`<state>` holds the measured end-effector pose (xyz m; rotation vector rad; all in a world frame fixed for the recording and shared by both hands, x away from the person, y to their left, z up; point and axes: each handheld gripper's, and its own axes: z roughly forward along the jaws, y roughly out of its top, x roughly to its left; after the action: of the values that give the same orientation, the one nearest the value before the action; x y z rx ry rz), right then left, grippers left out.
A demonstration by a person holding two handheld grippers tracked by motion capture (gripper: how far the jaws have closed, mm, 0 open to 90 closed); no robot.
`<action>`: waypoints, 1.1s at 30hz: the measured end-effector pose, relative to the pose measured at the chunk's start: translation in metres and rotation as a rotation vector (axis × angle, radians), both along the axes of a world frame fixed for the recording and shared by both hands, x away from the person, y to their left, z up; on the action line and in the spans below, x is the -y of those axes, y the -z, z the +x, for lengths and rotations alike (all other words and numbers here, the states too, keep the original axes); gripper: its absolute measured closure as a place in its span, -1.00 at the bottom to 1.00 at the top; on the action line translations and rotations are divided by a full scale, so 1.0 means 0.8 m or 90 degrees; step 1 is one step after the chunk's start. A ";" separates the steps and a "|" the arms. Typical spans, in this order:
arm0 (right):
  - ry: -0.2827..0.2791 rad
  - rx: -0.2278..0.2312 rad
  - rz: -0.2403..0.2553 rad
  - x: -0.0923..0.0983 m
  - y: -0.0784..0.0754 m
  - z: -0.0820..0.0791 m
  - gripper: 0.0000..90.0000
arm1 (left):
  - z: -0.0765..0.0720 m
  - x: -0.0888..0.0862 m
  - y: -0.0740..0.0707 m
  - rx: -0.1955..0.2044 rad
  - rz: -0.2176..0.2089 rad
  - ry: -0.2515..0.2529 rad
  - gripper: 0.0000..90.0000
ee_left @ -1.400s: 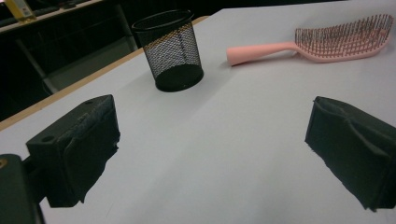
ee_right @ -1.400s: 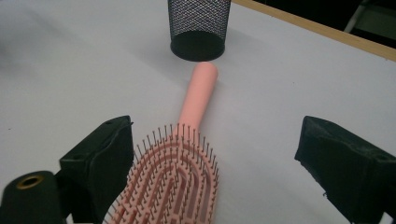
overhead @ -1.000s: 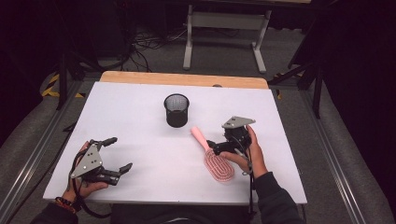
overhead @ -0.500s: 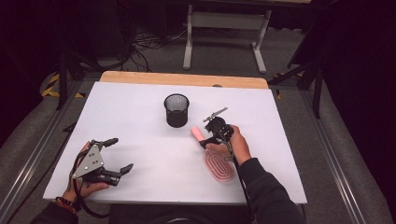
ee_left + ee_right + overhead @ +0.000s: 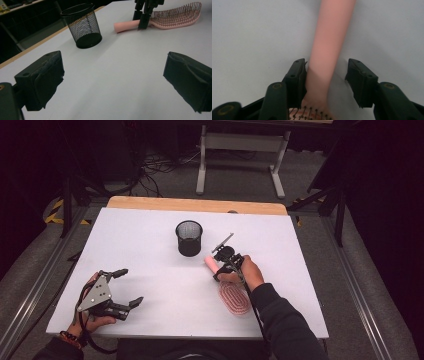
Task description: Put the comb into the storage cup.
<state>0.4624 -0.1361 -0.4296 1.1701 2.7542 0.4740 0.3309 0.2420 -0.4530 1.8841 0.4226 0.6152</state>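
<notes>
- Left tool (image 5: pixel 127 287) resting low at the near left of the white surface (image 5: pixel 150 270), held in a hand (image 5: pixel 87 320), jaws spread wide with bare surface between them.
- Seen along the left tool (image 5: pixel 112 82) in the left gripper view: both black pads far apart, gripping nothing.
- Black mesh cup (image 5: pixel 189 238) standing upright toward the far middle of the surface, mouth up, well apart from the left tool; also upright at upper left in the left gripper view (image 5: pixel 83 25).
- Pink hairbrush (image 5: pixel 231 292) lying flat just right of the cup, handle pointing toward the cup, bristled head toward the near edge, bristles up.
- Right tool (image 5: pixel 220 266) lowered over the brush handle, near where the handle meets the head, held in the right hand (image 5: pixel 249 274).
- In the right gripper view, right tool (image 5: pixel 325 75) straddling the pink handle (image 5: pixel 329 45): jaws just closing in, one pad touching the handle's side, the other pad with a gap beside it, so not yet pinching.
- In the left gripper view, brush (image 5: pixel 175 17) lying on the far surface with the right tool (image 5: pixel 142 21) standing on its handle.
</notes>
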 end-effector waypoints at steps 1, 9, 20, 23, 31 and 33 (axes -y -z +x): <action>0.000 -0.005 -0.003 -0.001 -0.001 0.000 0.22 | 0.000 0.001 0.000 0.000 0.001 -0.001 -0.91; -0.003 -0.030 -0.014 -0.007 -0.003 0.002 0.42 | 0.004 0.011 0.002 -0.002 0.017 0.009 -0.91; -0.013 -0.017 0.027 -0.007 -0.014 0.005 0.55 | 0.027 0.077 -0.001 0.074 0.153 0.037 -0.83; -0.034 -0.021 0.032 -0.015 -0.026 0.003 0.55 | 0.037 0.116 -0.003 0.135 0.220 0.056 -0.78; -0.092 -0.036 0.013 -0.043 -0.038 -0.001 0.55 | 0.056 0.173 0.000 0.240 0.318 0.085 -0.52; -0.114 -0.038 0.003 -0.049 -0.040 -0.003 0.55 | 0.058 0.184 0.004 0.269 0.348 0.081 -0.48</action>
<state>0.4599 -0.0966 -0.3977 0.9573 2.9266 0.4702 0.3777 0.0949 -0.4558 2.1879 -0.1601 1.0932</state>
